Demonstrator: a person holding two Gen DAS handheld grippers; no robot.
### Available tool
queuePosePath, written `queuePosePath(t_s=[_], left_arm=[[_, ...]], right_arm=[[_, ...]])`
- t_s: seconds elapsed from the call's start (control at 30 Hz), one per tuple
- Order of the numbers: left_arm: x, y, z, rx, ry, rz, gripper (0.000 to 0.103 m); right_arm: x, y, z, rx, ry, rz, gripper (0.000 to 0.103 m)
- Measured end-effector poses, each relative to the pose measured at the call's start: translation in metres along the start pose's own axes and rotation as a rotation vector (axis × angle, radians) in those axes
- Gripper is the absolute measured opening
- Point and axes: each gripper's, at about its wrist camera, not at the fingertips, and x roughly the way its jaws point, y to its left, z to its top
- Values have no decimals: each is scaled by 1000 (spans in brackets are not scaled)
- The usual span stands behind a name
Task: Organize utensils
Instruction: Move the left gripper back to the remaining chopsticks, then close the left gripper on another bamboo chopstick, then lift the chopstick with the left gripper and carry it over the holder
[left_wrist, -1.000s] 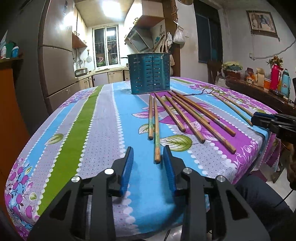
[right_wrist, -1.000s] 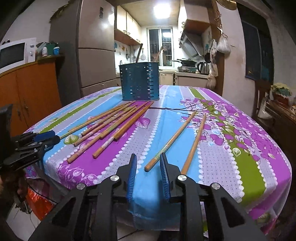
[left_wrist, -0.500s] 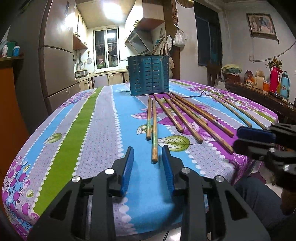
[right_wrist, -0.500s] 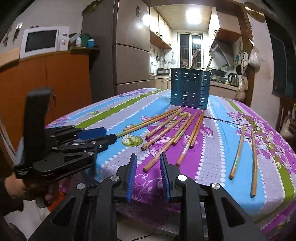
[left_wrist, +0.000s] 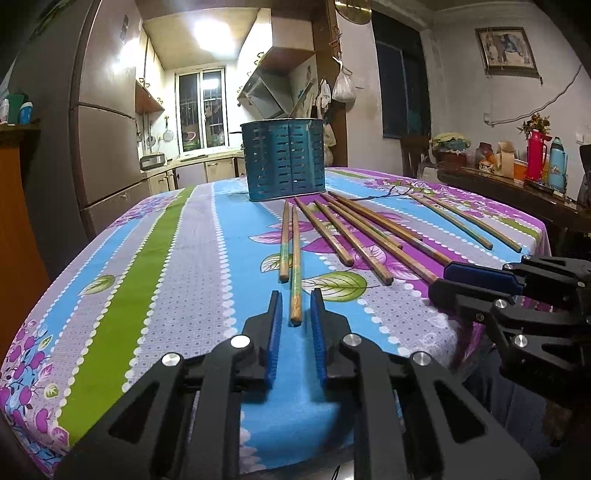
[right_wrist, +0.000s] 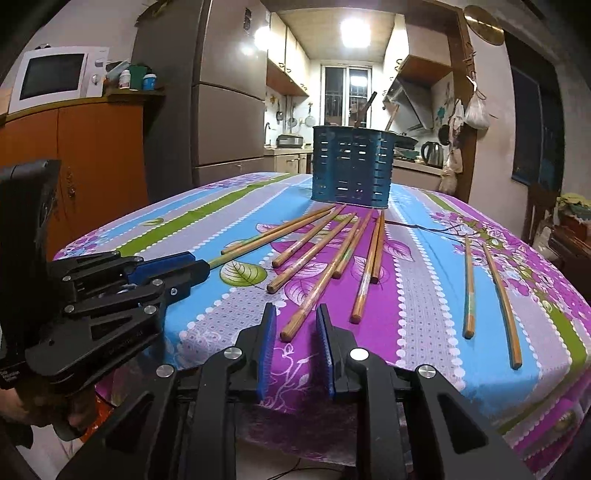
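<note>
Several wooden chopsticks (left_wrist: 354, 236) lie fanned on the flowered tablecloth (left_wrist: 177, 258) in front of a blue slotted utensil holder (left_wrist: 284, 158), which also shows in the right wrist view (right_wrist: 351, 166). My left gripper (left_wrist: 295, 310) is open, its jaws on either side of the near end of one chopstick (left_wrist: 295, 266) without gripping it. My right gripper (right_wrist: 295, 321) is open, with the near end of another chopstick (right_wrist: 317, 291) just ahead of its jaws. Each gripper shows in the other's view, the right (left_wrist: 443, 278) and the left (right_wrist: 199, 266).
Two more chopsticks (right_wrist: 491, 284) lie apart on the right side of the table. A fridge (right_wrist: 221, 110) and an orange cabinet with a microwave (right_wrist: 55, 79) stand to the left. A side table with flasks (left_wrist: 535, 158) stands to the right.
Both grippers moved forward over the table edge. The left now straddles a chopstick end. The right swung left toward the middle fan of chopsticks and closer to the left gripper.
</note>
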Motion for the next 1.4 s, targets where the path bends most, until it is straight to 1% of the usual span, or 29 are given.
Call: queuePosePath(t_s=[0.03,0.13,0.3,0.43,0.57,0.7,0.8,0.9,1.07,1.23,1.4], left_arm=[[0,0,0,1,-3,-1,14],[1,0,-1,-1,-15,-8,5],[1,1,-1,-11,-25,-13,5],[-5,-1,3,-8,-46,-13,5],[-19,-2,21,-1,-106,-16,5],[-33,2,48,-1,-181,-19,5],[-40,4,71,4,-239,-20,5],[-42,6,98,5,-289,-29,5],[-41,6,133,5,-339,-39,5],[-34,6,162,-4,-356,-49,5],[-30,8,184,-16,-359,-56,5]], right_arm=[[0,1,0,-2,-1,-2,19],[0,2,0,7,-1,-1,14],[-3,-6,2,53,-7,-26,9],[-16,-10,9,55,-53,-44,8],[-32,-14,22,39,-100,-67,8],[-55,-30,48,30,-184,-94,8],[-71,-38,74,-3,-246,-88,8],[-84,-43,102,-61,-308,-65,8],[-85,-58,134,-77,-343,5,8],[-68,-78,163,-48,-330,76,8],[-53,-94,186,-21,-313,115,8]])
